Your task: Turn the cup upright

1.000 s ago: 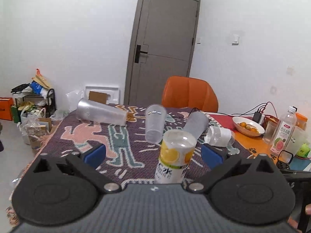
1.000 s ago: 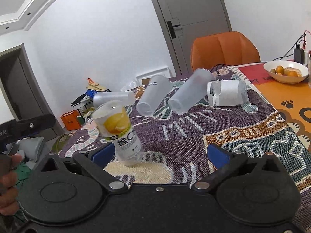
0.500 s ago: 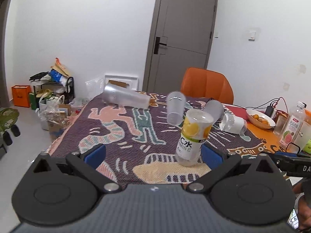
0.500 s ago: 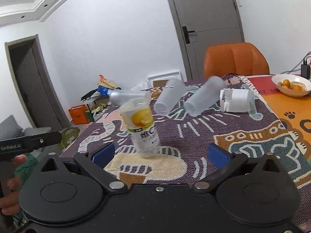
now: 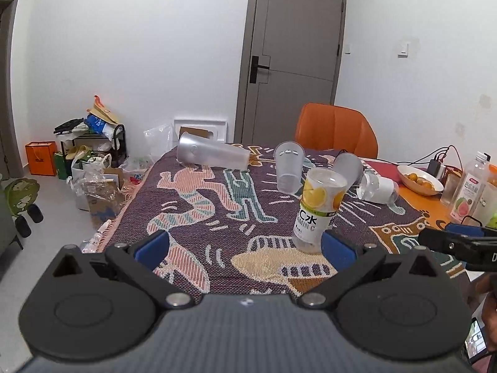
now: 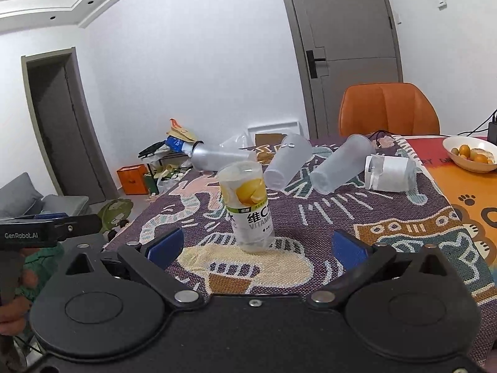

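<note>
Right, my cup (image 6: 248,206) with the lemon picture stands on the woven cloth (image 6: 388,217), leaning a bit, wide end up and narrow end down. It is clear plastic, round and tall. Behind it I count three frosted cups (image 6: 287,161) lying on their sides, plus one white-wrapped cup (image 6: 389,173), also lying down. My left gripper (image 5: 245,247) is wide open and holds nothing. My right gripper (image 6: 256,245) is wide open too, empty.

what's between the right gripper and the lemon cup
Nothing stands between them. In the right wrist view only bare patterned blanket lies between the open right gripper and the standing lemon cup, which sits just beyond the fingertips.
</note>
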Demonstrator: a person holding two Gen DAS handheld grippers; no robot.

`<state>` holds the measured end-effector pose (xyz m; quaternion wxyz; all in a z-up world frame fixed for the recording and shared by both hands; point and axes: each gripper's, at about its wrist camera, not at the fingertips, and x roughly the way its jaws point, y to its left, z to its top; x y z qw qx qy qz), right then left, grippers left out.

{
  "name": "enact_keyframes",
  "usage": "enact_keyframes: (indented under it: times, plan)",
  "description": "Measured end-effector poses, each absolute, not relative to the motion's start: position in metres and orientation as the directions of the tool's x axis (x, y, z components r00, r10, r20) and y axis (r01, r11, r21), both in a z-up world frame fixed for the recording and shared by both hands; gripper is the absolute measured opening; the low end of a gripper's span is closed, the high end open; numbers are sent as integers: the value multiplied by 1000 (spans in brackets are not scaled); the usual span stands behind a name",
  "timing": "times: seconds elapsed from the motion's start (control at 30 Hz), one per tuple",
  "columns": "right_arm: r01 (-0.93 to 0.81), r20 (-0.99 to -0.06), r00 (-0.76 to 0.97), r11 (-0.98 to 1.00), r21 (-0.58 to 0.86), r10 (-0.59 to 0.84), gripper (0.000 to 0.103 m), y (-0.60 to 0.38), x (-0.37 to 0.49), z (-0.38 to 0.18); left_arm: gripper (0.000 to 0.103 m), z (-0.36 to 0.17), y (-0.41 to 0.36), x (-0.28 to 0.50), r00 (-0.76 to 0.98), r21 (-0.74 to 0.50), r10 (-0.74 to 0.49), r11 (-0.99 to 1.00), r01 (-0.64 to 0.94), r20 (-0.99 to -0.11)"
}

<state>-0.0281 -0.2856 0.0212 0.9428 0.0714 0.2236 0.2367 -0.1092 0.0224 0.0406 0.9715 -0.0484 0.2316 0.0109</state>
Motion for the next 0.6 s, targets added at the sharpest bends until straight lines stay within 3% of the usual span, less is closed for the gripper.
enact_keyframes:
  times: [0.6]
  plan:
    - [-434, -380, 784, 871, 230, 491, 103, -286, -30, 23, 103, 39, 23, -109, 891, -92, -9, 995, -37, -454]
